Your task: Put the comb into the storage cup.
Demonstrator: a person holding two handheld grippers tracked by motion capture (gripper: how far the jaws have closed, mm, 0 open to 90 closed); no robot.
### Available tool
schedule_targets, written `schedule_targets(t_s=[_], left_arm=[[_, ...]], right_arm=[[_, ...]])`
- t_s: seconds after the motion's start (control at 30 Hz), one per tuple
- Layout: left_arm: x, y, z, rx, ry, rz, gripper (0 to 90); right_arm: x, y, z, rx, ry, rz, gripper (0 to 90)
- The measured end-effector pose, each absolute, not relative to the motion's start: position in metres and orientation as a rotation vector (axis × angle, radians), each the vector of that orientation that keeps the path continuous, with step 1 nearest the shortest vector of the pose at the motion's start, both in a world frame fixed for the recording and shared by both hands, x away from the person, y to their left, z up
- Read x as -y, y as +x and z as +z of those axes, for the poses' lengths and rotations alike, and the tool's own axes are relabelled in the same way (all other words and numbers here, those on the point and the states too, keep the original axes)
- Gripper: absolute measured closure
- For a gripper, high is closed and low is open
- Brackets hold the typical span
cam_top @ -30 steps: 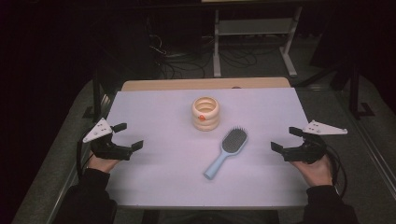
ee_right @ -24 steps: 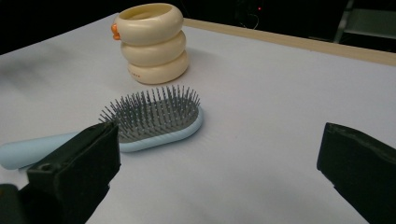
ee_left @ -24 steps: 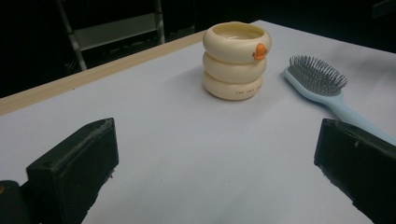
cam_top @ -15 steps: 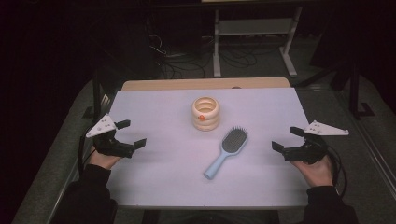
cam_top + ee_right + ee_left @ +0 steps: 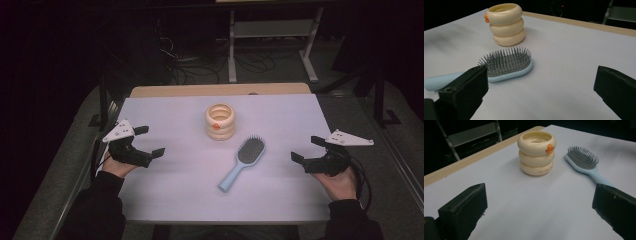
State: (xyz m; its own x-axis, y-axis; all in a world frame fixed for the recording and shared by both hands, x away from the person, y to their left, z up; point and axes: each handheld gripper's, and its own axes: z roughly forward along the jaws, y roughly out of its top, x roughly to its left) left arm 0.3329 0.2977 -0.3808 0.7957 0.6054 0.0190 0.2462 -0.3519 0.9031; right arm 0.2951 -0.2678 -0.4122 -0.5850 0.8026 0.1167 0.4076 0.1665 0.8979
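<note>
The pale blue plastic hairbrush [image 5: 243, 162] lies bristles-up mid-surface, just before the cream ringed cup [image 5: 220, 121]; left gripper [image 5: 145, 146] and right gripper [image 5: 306, 150] flank it, jaws apart. Both gripper views agree. Its slim handle could slip sideways from a careless pinch.

A pale sheet [image 5: 170, 200] covers the table; its wooden edge [image 5: 175, 90] shows at 12 o'clock. Beyond, a metal rack [image 5: 272, 27] at 1 o'clock, floor cables [image 5: 192, 70] at 11.

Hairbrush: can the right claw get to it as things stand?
Probably yes. The right claw is open, the hairbrush lies bristles up on the table, and bare tabletop lies between them.
</note>
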Motion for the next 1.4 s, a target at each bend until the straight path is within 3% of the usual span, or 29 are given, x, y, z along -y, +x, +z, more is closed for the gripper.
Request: schedule_targets(t_s=[1.4], left_arm=[[-0.222,0.344,-0.363,-0.448,2.075,0.324,0.0]], right_arm=[[0.268,0.294,-0.412,-2.065,1.149,1.396,0.0]])
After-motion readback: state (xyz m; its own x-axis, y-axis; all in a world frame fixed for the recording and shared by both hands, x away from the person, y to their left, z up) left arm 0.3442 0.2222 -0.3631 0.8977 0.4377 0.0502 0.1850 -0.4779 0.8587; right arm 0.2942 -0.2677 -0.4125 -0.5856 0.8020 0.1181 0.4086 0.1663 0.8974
